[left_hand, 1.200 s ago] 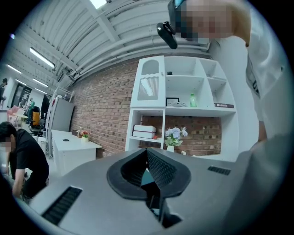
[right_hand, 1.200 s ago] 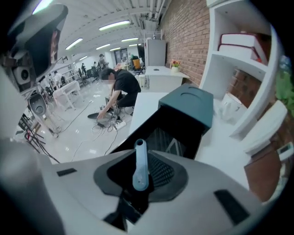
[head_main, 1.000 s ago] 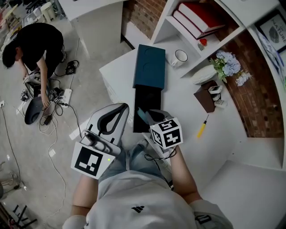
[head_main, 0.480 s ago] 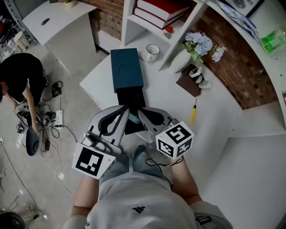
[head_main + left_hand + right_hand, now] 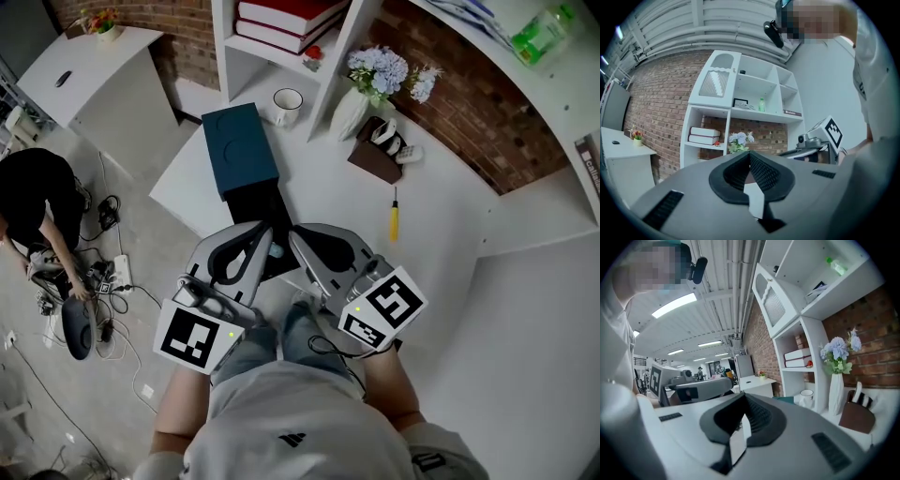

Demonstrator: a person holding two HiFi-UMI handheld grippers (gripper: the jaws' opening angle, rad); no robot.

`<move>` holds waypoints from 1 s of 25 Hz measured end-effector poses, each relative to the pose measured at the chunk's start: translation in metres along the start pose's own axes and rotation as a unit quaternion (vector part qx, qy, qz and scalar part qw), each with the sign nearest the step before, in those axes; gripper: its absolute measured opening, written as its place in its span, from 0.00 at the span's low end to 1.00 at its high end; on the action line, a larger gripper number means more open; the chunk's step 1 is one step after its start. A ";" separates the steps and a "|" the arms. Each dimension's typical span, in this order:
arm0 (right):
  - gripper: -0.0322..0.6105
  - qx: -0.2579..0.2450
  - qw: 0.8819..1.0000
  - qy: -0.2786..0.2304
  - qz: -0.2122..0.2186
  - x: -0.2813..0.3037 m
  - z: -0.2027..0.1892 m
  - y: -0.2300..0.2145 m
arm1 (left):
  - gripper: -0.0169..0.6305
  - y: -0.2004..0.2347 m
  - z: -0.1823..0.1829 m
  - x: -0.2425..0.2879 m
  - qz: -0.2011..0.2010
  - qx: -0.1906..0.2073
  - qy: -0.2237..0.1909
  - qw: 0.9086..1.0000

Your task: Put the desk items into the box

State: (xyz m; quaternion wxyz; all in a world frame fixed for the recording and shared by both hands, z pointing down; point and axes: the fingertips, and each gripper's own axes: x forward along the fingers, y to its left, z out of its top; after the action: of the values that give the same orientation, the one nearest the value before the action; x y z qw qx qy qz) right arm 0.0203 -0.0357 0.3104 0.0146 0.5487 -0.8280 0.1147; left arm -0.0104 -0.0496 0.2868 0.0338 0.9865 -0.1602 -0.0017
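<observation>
With the left gripper point(image 5: 255, 236) and right gripper point(image 5: 302, 238) both pressed together and empty above the seemingly open box point(image 5: 236, 148), the right should spread wide and straddle the screwdriver point(image 5: 394, 222), lying well apart on the desk point(image 5: 323, 183), across its handle.

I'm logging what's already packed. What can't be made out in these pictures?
- Contents of the open box: in the head view its near end lies under the left gripper and right gripper, and the dark inside shows nothing clear.
- Box interior in both gripper views: blocked by each gripper's own shut jaws.
- Items in the brown holder: head view, too small to identify.
</observation>
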 end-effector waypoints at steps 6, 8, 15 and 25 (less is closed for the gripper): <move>0.06 0.003 1.000 -0.021 -0.006 -0.005 0.008 0.006 | 0.05 -0.005 -0.001 0.002 -0.018 0.018 0.007 1.000; 0.06 0.007 1.000 -0.026 -0.006 -0.005 0.010 0.007 | 0.05 -0.005 -0.002 0.001 -0.021 0.024 0.008 0.999; 0.06 0.012 0.999 -0.031 -0.008 -0.003 0.013 0.007 | 0.05 0.000 -0.007 0.001 -0.018 0.031 0.023 0.999; 0.06 0.009 0.999 -0.031 -0.005 -0.001 0.011 0.006 | 0.05 -0.002 -0.002 0.002 -0.020 0.032 0.013 0.999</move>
State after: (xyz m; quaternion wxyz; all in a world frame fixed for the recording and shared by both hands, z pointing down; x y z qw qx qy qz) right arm 0.0162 -0.0347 0.2980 -0.0157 0.5561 -0.8243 0.1050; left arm -0.0080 -0.0477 0.2883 0.0042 0.9900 -0.1403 0.0156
